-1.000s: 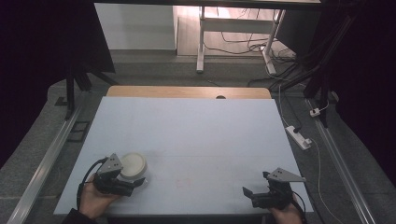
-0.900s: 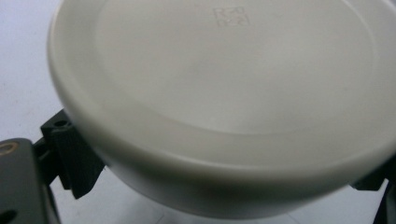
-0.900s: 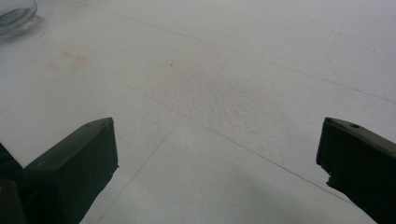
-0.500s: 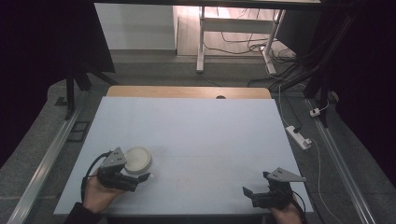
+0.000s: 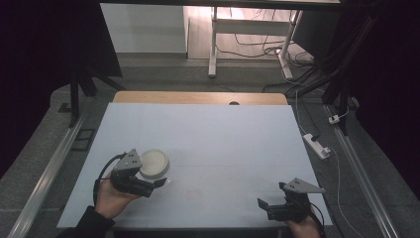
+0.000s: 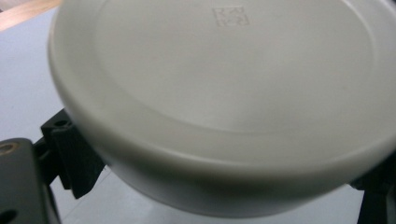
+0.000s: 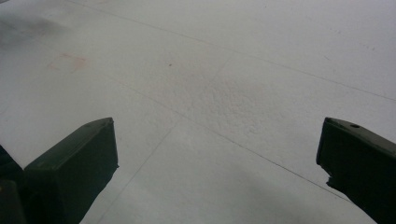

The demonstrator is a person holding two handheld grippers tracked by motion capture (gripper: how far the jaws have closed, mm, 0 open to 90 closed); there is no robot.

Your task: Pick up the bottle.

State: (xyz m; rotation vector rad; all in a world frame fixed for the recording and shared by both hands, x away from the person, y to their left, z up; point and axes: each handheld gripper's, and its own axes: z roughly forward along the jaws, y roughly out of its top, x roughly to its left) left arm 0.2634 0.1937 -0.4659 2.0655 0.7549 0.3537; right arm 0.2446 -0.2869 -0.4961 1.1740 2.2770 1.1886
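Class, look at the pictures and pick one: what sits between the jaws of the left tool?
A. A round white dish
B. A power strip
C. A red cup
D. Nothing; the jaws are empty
A. In the left gripper view a round white dish spans the gap between the two black jaws, and the high view shows it at the left tool.

Left tongs (image 5: 159, 182) clamped and raised, right tongs (image 5: 263, 204) spread wide, low.

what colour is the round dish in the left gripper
Plain off-white dish, with a small square embossed mark; left gripper view shows it best.
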